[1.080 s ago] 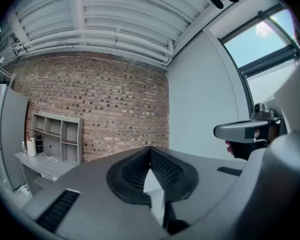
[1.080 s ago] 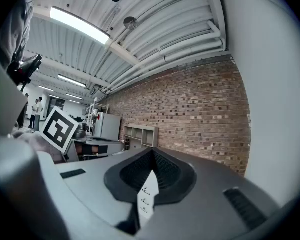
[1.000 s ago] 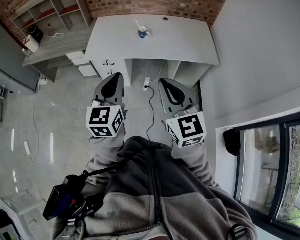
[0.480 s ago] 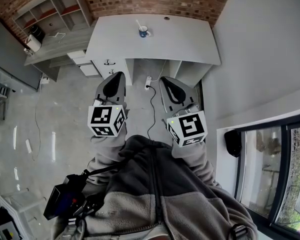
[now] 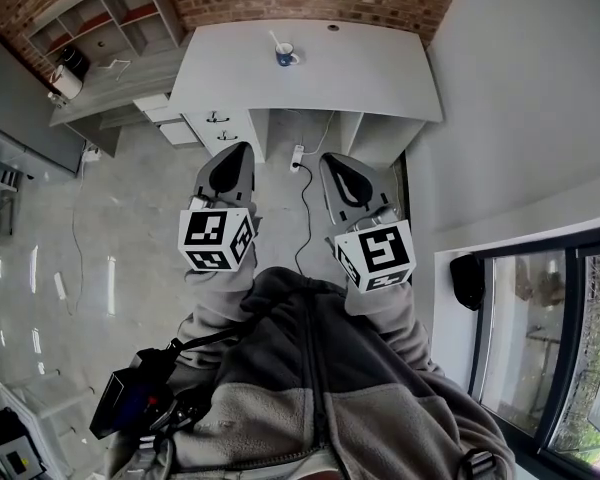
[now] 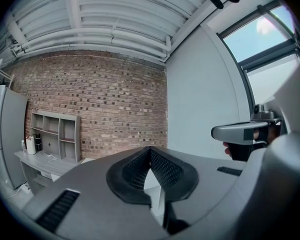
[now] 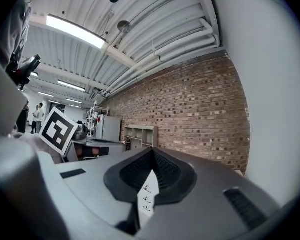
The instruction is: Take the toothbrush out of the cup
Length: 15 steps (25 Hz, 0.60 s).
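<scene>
Only head view shows cup (image 5: 286, 56) w/ toothbrush (image 5: 276, 40); gripper views: brick wall (image 6: 90, 104).

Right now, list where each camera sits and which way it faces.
Head view: on the person's head, steeply down onto the floor and the table with cup and toothbrush; grey jacket, left gripper and right gripper show.
Left gripper view: on the left gripper, facing the brick wall over shut jaws; right gripper at right.
Right gripper view: on the right gripper, facing that wall over shut jaws; left gripper's marker cube at left.
Shared: both gripper views see the brick wall and shelf unit.
</scene>
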Available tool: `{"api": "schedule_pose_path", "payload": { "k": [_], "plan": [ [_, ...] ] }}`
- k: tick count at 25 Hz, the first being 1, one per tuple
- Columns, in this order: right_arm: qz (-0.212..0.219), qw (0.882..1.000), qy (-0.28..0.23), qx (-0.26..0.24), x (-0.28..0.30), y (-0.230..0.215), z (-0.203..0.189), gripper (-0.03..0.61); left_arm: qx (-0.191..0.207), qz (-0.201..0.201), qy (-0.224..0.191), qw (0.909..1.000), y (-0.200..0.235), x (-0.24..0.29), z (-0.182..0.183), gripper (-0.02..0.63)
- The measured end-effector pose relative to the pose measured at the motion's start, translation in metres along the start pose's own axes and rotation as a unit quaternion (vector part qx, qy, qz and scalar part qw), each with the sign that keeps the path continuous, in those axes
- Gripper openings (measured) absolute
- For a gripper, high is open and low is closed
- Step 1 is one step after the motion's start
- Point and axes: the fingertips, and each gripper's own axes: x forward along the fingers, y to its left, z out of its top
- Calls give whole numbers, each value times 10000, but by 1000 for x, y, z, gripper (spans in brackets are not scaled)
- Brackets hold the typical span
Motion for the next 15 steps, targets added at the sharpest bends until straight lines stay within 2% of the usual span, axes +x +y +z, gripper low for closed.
{"api": "schedule_pose_path", "payload": {
  "k": [6, 15],
  "plan": [
    [105, 9999, 40, 102, -6, -3, -16, 2, 34, -41, 112, 9999, -17, 3, -13, 5],
    [124, 9996, -1, 238, -1, -7, -27, 2, -84, 38, 183, 9998, -10, 9, -27, 5]
  ]
}}
